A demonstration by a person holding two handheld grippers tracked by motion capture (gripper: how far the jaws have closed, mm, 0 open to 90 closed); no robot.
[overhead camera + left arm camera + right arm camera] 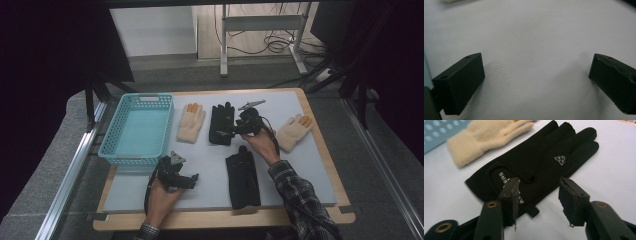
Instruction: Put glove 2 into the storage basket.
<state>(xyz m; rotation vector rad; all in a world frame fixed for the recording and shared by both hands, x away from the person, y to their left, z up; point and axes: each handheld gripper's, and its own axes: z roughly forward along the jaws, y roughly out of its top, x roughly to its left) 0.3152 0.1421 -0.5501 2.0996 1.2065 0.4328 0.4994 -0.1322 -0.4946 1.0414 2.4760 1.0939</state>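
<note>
Reaching was the step: right gripper [537,192] hovered half-open over the black fabric glove [536,162] at twelve o'clock, needing descent and closure; left gripper [536,77] rested open.

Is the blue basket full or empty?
Empty. In the high view the blue basket shows only its bare bottom, and all four gloves, like the black glove, lie outside on the table.

Table [300,165] bears basket [137,127], two black gloves [221,122], two cream gloves [191,122].

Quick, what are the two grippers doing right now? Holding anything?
Left gripper: open, empty, over the bare mat.
Right gripper: open, holding nothing, jaws poised over the cuff of the black glove.
</note>
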